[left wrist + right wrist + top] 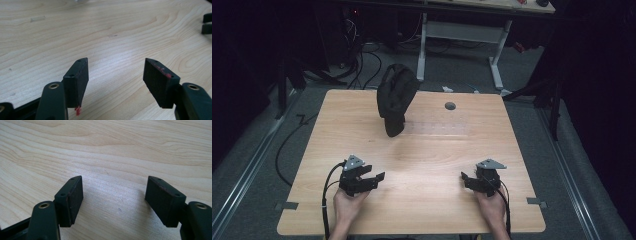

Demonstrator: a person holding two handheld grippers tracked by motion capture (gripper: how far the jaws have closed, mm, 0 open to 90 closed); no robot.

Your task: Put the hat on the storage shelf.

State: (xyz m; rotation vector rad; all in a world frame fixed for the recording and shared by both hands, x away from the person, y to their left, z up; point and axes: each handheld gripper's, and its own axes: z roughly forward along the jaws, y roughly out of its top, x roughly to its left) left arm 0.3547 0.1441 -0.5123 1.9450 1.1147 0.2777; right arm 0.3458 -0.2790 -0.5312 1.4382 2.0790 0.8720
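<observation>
Two hands come in over the near edge of the desk [422, 210], each gripping a black tool. On the left side, the left tool [379, 176] rests low over the bare wood with its jaws spread wide and nothing between them; its own camera shows the same wide gap [116, 75], with smears of red on the pads. Over on the right, the right tool [463, 176] also has its jaws wide apart, holding nothing, and points inward toward its partner; seen from its own camera [113, 193], only wood grain lies between the pads. Well away from both tools, toward the far side of the desk and a little left of centre, sits a dark crumpled cloth bag [396, 97], bunched up and standing tall. A small round hole [450, 106] in the desktop lies just to its right.
</observation>
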